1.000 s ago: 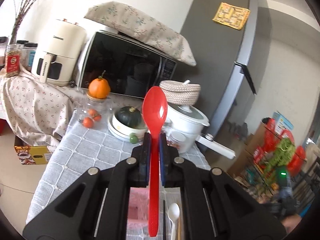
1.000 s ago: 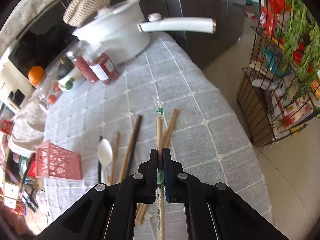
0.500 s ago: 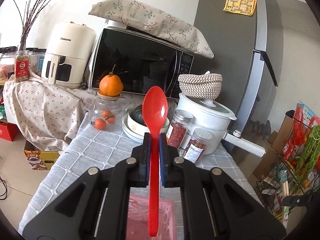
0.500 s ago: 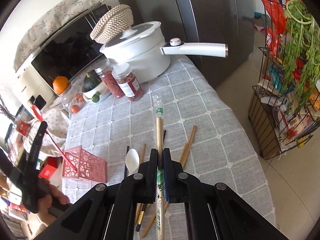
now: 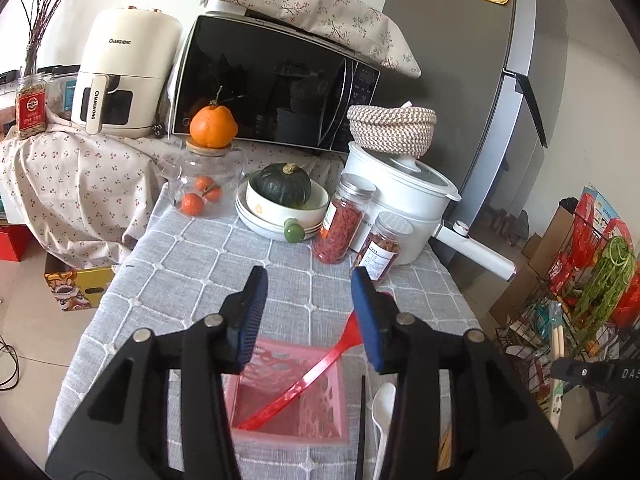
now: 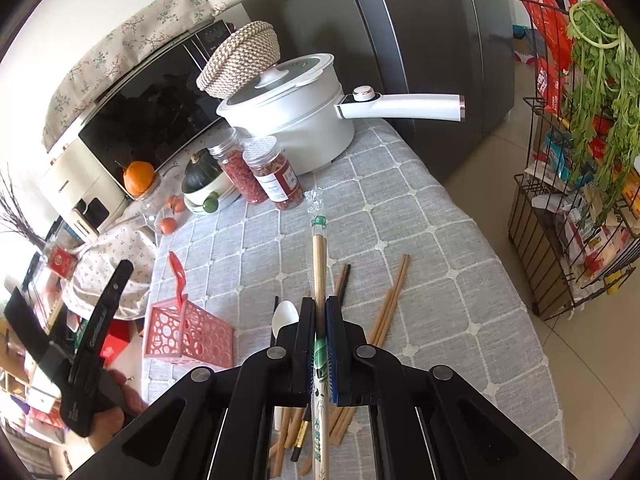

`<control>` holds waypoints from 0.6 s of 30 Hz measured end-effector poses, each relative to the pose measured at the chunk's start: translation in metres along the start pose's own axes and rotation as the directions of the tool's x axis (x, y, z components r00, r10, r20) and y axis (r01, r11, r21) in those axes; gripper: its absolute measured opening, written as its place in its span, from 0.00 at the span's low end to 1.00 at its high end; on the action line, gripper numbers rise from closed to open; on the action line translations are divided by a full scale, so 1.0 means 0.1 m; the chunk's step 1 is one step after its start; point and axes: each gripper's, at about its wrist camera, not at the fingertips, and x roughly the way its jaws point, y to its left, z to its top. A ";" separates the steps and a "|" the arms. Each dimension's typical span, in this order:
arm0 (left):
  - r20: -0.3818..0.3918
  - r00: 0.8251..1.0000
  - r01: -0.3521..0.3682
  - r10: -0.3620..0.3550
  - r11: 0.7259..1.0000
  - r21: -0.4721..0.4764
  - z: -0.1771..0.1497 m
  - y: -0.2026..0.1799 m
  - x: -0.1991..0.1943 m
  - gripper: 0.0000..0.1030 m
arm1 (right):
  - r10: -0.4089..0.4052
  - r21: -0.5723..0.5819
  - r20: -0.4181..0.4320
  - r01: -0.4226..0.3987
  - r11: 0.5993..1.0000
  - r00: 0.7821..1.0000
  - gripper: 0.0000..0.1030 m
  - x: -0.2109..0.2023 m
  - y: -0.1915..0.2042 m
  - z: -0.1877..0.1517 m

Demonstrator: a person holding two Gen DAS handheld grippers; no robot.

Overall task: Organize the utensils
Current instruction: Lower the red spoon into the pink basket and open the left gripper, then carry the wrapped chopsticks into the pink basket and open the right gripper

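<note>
Red spoon point(image 5: 308, 376) below spread left tool point(image 5: 308, 312)

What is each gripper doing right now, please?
Left gripper: open, empty; red spoon stands in the pink basket.
Right gripper: closed on wrapped chopsticks.

Left wrist view: above pink basket point(image 5: 286, 396), facing microwave point(image 5: 276, 84). Right wrist view: higher, off table's right side, facing pot point(image 6: 296, 108). Shared: basket point(image 6: 188, 330), pot point(image 5: 400, 196), jars.
</note>
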 end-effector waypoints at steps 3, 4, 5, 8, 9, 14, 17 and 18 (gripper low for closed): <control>-0.078 0.997 -0.009 0.009 1.000 -0.002 0.05 0.03 -0.10 0.54 | 0.031 0.011 0.010 -0.031 0.999 0.999 0.05 -0.01 0.05 0.01; -0.120 0.992 -0.028 0.028 1.000 0.005 0.06 0.05 -0.14 0.62 | 0.046 0.015 0.014 -0.046 0.999 0.999 0.05 -0.02 0.08 0.02; -0.147 0.988 -0.044 0.046 0.999 0.016 0.07 0.06 -0.17 0.68 | 0.067 0.021 0.020 -0.068 0.997 0.998 0.05 -0.02 0.11 0.02; -0.210 0.969 -0.114 0.130 0.990 0.085 0.09 0.09 -0.29 0.79 | 0.121 0.035 0.047 -0.123 0.992 0.992 0.05 -0.02 0.21 0.05; -0.223 0.961 -0.141 0.163 0.984 0.112 0.09 0.11 -0.34 0.80 | 0.134 0.038 0.059 -0.136 0.990 0.989 0.05 -0.02 0.25 0.06; -0.301 0.930 -0.179 0.209 0.976 0.123 0.03 0.34 -0.45 0.87 | 0.215 0.034 0.154 -0.222 0.974 0.964 0.05 -0.02 0.51 0.05; -0.366 0.919 -0.152 0.148 0.988 0.018 0.00 0.57 -0.45 0.87 | 0.234 0.009 0.221 -0.242 0.970 0.947 0.05 -0.05 0.71 0.05; -0.373 0.915 -0.160 0.150 0.987 0.004 -0.01 0.62 -0.45 0.87 | 0.245 0.003 0.238 -0.253 0.967 0.940 0.05 -0.06 0.77 0.04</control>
